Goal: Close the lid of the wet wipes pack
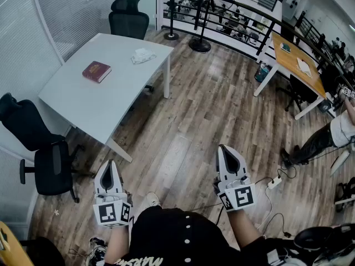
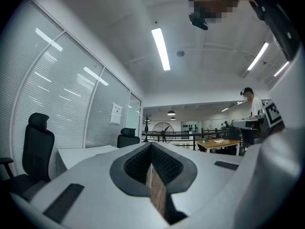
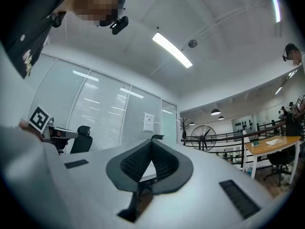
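Observation:
The wet wipes pack (image 1: 143, 55) is a white crumpled-looking packet near the far right corner of the white table (image 1: 83, 98); I cannot tell how its lid stands from here. Both grippers are held low in front of the person's body, over the wooden floor and well short of the table. My left gripper (image 1: 108, 165) has its jaws together with nothing in them. My right gripper (image 1: 224, 149) is also shut and empty. In the left gripper view the jaws (image 2: 151, 144) point level toward the table edge; the right gripper view (image 3: 152, 143) looks slightly upward.
A red book (image 1: 96, 71) lies on the table left of the pack. Black office chairs stand at the table's far end (image 1: 128, 16) and near left (image 1: 47, 165). A wooden desk (image 1: 299, 62), a railing, a floor cable with power strip (image 1: 274, 183) and a seated person (image 1: 333, 137) are at the right.

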Demonstrator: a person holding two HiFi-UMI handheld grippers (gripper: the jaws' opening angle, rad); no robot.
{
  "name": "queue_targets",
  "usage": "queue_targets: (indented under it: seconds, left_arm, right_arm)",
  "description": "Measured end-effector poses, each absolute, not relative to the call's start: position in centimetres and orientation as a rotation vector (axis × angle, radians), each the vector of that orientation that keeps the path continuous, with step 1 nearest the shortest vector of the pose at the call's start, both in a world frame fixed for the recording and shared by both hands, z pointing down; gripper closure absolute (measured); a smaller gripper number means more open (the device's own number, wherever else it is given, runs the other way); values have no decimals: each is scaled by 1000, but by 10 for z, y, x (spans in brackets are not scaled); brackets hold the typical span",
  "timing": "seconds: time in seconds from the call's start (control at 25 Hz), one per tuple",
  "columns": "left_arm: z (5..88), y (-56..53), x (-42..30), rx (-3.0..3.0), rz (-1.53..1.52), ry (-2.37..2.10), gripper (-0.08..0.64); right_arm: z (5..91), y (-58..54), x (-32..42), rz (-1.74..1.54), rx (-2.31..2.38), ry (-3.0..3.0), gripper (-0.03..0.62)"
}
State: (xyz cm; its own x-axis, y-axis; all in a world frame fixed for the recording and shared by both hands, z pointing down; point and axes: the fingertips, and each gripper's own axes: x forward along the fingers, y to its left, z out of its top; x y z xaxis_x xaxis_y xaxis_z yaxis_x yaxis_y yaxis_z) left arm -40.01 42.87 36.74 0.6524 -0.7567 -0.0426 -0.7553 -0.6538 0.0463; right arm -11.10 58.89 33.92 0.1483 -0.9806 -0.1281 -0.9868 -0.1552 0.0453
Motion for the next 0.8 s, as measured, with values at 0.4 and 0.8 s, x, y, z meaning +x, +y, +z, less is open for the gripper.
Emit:
queue_targets:
  seconds: [0.4, 0.8]
  left_arm:
    - [367, 426, -398, 2835, -88, -1291, 551]
    - [370, 405, -400, 2843, -89, -1274, 551]
  right_arm:
    - [340, 586, -114, 154, -2266, 2022, 563]
    - [340, 565, -116, 147, -2297, 1976, 351]
